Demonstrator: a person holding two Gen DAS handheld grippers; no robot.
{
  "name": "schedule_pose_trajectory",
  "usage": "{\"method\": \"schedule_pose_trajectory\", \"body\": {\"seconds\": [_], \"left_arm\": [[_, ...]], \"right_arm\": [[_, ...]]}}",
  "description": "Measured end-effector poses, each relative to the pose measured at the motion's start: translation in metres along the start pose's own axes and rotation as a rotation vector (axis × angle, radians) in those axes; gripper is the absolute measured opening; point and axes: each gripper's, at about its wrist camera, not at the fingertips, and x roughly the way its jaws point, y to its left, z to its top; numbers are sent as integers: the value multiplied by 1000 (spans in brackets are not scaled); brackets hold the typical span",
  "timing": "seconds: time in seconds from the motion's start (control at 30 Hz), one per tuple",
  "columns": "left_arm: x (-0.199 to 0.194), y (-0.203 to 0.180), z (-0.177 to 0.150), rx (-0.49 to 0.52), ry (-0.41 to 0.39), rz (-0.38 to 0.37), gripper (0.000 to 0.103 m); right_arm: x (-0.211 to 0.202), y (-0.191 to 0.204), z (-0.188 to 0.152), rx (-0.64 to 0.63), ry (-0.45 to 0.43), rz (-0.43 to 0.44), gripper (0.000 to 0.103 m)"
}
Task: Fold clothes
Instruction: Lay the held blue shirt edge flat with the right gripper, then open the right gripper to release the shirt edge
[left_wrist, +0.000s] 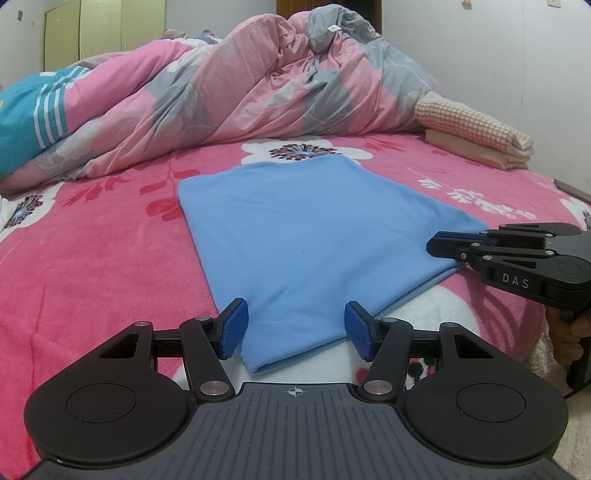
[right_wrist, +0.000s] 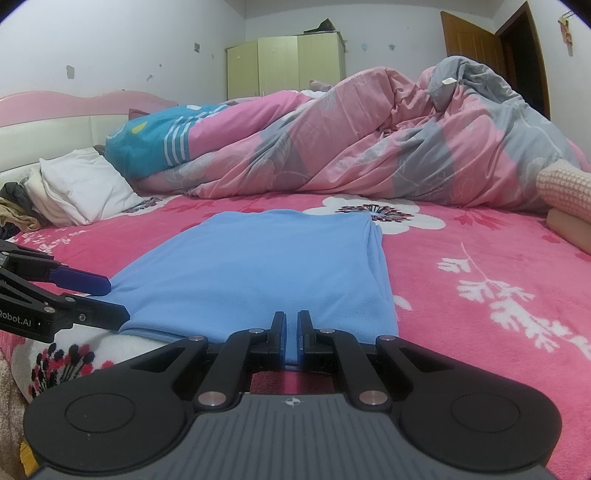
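Roughly, left to right across the frames:
Clothes pile: a heap of white, tan and dark clothes (right_wrist: 48, 199) at the left edge of the right wrist view, on the bed by the pink headboard (right_wrist: 74, 107).
Left hand-held gripper (left_wrist: 295, 330): low centre of the left wrist view, its blue pads (left_wrist: 232, 328) spread wide on either side of the near corner of the cloth, gripping nothing. In the right wrist view it enters from the left edge, its two fingers parted at the cloth's left corner.
Blue garment (left_wrist: 306, 236): light blue, folded into a flat rectangle, lying in the middle of both views on the bed with its near edge toward the cameras.
Bedspread (left_wrist: 92, 258): bright pink fleece with white and red flowers, under the garment.
Duvet (left_wrist: 258, 85): pink and grey, bunched across the upper half of both frames behind the garment.
Right hand-held gripper (right_wrist: 291, 334): low centre of the right wrist view, fingers drawn nearly together, pinching the garment's near hem. In the left wrist view it reaches in from the right edge at the cloth's right corner, held by a hand (left_wrist: 569, 343).
Folded stack: a checked cloth on a peach one (left_wrist: 476, 138), right of centre in the left wrist view.
Wardrobe (right_wrist: 284, 66): pale yellow, upper centre of the right wrist view.
Door (right_wrist: 495, 51): brown, upper right.
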Motion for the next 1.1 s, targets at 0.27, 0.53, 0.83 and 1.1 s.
{"method": "schedule_pose_trajectory", "body": {"seconds": [0.27,0.53,0.83,1.1], "left_arm": [[-1,0,0,-2,2,1,59],[-11,-1,-7,10,22,8,64],[-52,8,2,-29,-56,-11,65],[-23,9,22,-69,-99,-31,65]], "right_arm": [[0,0,-1,-4,-5,-1,5],[-1,1,-2,-9,-11,-3,5],[-14,-1,8,8,-23,2,27],[0,-4,25,16,12,-51,27]]}}
